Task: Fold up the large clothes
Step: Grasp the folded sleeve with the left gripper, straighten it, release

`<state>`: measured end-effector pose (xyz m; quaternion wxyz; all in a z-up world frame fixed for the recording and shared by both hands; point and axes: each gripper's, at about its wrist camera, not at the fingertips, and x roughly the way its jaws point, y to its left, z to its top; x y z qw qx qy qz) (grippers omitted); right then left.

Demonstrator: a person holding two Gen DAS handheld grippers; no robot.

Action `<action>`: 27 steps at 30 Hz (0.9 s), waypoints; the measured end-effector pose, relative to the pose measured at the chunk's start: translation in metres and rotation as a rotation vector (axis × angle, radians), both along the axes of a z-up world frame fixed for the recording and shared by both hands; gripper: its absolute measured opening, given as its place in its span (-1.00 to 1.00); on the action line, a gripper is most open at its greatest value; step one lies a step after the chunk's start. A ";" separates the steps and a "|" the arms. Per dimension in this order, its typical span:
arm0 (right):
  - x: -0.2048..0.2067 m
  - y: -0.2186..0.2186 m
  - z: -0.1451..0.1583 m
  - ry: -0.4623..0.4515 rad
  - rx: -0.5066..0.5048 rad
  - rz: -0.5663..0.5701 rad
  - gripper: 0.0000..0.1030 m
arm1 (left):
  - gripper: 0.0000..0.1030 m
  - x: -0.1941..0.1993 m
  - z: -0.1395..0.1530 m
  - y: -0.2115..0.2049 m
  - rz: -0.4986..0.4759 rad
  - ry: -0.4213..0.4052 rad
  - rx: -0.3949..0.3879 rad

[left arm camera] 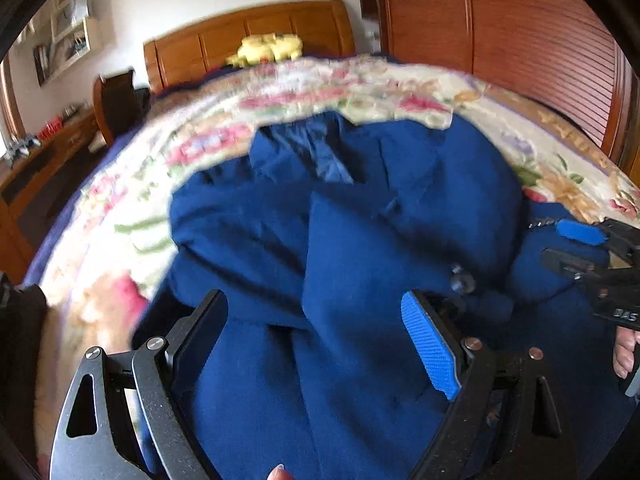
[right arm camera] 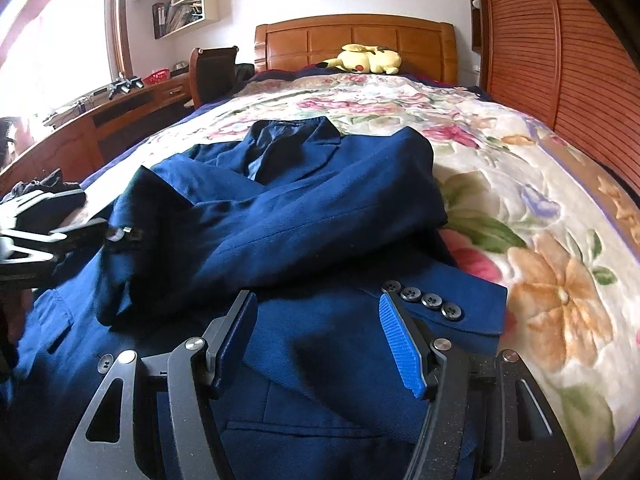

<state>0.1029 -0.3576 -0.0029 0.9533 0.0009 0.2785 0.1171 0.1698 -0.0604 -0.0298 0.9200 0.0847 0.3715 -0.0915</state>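
Note:
A dark blue suit jacket lies on the floral bedspread, its sleeves folded across the front. One cuff with several dark buttons lies just beyond my right gripper. That gripper hovers open over the jacket's lower front, with cloth below it but nothing pinched. In the blurred left wrist view, my left gripper stands wide open above the jacket, its pads clear of the fabric. The right gripper shows at that view's right edge, and the left gripper at the other view's left edge.
A yellow plush toy rests against the wooden headboard at the far end of the bed. A slatted wooden wardrobe runs along the right. A desk and a chair stand at the left, under a wall shelf.

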 end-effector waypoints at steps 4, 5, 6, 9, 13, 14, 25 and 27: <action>-0.001 -0.002 0.000 -0.001 0.007 0.003 0.27 | 0.73 0.006 -0.014 -0.007 -0.013 0.054 -0.008; -0.001 -0.002 0.000 -0.001 0.008 0.003 0.27 | 0.73 0.007 -0.015 -0.010 -0.016 0.057 -0.004; -0.001 -0.003 0.000 -0.001 0.009 0.003 0.27 | 0.73 0.008 -0.016 -0.013 -0.021 0.056 0.001; 0.000 -0.002 0.001 0.000 0.011 -0.001 0.27 | 0.73 0.011 -0.018 -0.020 -0.033 0.071 0.007; 0.000 -0.001 0.001 0.000 0.015 -0.006 0.27 | 0.73 0.016 -0.020 -0.026 -0.059 0.083 0.008; 0.000 -0.001 0.001 0.001 0.015 -0.007 0.27 | 0.73 0.018 -0.022 -0.025 -0.064 0.089 0.002; 0.002 -0.001 0.000 0.006 0.020 -0.010 0.27 | -0.39 0.011 -0.025 -0.031 -0.158 0.146 -0.091; 0.002 -0.001 0.000 0.007 0.022 -0.011 0.27 | -0.81 0.009 -0.025 -0.032 -0.156 0.145 -0.067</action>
